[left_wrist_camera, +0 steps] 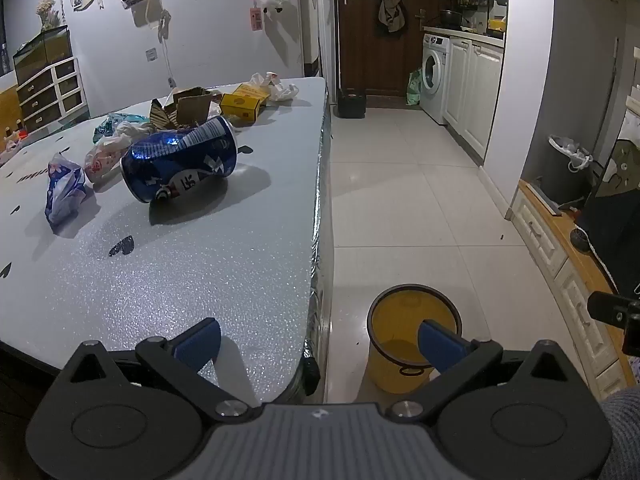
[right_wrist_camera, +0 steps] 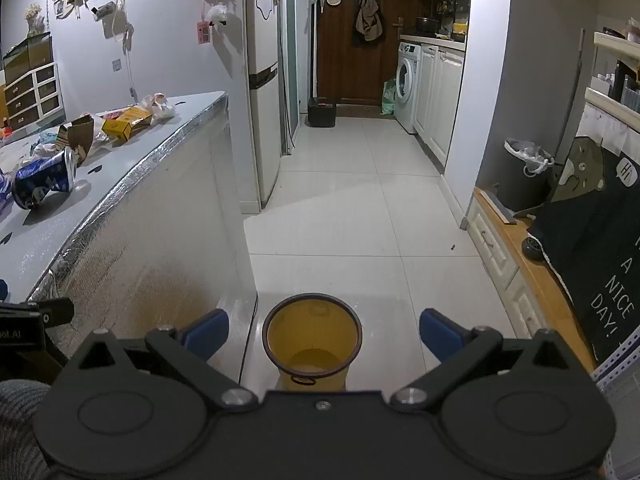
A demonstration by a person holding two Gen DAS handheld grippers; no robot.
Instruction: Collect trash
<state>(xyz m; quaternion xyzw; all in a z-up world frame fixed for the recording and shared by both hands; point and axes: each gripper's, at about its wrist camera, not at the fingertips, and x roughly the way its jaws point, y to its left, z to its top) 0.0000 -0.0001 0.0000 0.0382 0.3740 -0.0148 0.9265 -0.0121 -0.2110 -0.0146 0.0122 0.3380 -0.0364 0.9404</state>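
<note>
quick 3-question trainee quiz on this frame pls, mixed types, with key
1. True or false: the blue can stands upright on the table.
2. Where is the yellow bin? A on the table; B on the floor beside the table; C in the kitchen.
3. Fill in: both the left gripper and the right gripper are ____ and hold nothing.

Key: 1 false, it lies on its side, dented. 2 B. 3 open.
</note>
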